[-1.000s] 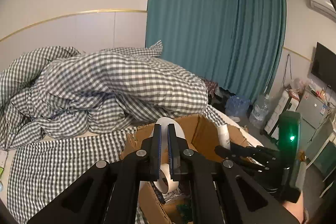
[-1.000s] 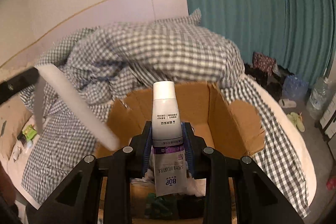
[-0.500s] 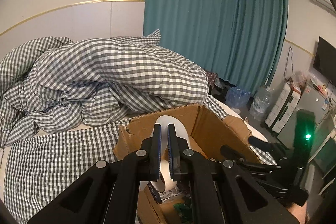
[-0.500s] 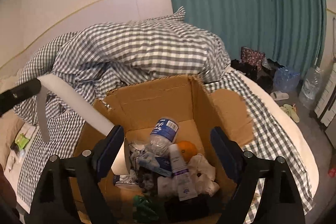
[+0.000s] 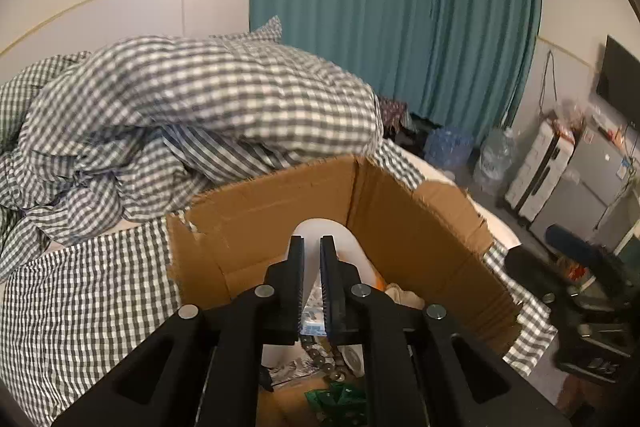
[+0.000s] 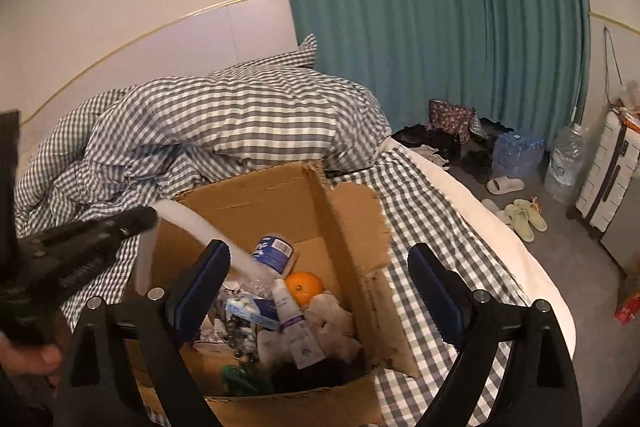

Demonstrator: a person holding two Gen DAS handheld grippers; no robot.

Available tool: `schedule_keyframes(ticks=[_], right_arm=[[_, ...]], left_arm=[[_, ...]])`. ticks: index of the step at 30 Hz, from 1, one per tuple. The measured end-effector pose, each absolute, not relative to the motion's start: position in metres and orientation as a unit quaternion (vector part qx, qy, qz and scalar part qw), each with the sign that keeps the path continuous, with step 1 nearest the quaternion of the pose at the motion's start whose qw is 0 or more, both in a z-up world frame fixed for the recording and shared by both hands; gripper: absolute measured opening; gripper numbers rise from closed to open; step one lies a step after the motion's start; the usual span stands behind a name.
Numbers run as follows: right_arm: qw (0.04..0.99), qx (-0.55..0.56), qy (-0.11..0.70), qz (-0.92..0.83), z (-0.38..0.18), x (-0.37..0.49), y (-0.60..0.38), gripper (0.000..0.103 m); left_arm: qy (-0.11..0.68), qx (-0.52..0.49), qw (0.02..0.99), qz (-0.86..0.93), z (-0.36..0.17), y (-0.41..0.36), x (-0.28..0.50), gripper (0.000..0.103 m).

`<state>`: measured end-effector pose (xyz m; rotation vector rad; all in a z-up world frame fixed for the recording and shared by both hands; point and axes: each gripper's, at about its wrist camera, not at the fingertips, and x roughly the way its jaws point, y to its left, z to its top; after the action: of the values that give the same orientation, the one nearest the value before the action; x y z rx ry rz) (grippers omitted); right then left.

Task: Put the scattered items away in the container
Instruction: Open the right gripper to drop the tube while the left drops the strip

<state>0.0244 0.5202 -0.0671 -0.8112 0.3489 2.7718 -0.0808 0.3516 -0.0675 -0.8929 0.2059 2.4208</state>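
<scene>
1. The left hand-held gripper (image 5: 311, 243) is clamped on a white strip (image 5: 324, 231) over the box (image 6: 352, 223).
2. The right hand-held gripper (image 6: 320, 267) is held wide, nothing in it.
3. A tube (image 6: 292, 319), bottle (image 6: 274, 251) and orange (image 6: 304, 285) are already boxed; the strip is left.

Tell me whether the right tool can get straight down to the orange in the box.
Probably yes. The right tool is open and empty above the cardboard box, and the orange lies uncovered on top. The white strip held by the left tool crosses nearby, to the left.
</scene>
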Motion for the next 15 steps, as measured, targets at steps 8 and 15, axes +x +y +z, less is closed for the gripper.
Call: schedule_keyframes(ticks=[8,15], right_arm=[[0.124,-0.273,0.129,0.945,-0.071,0.031,0.531,0.091],[0.124,-0.267,0.129,0.947,-0.065,0.034,0.525,0.091]], left_arm=[[0.088,-0.332,0.27,0.899,-0.074,0.364,-0.077,0.069],[0.094,-0.303,0.256,0.913,-0.059,0.356,-0.068,0.102]])
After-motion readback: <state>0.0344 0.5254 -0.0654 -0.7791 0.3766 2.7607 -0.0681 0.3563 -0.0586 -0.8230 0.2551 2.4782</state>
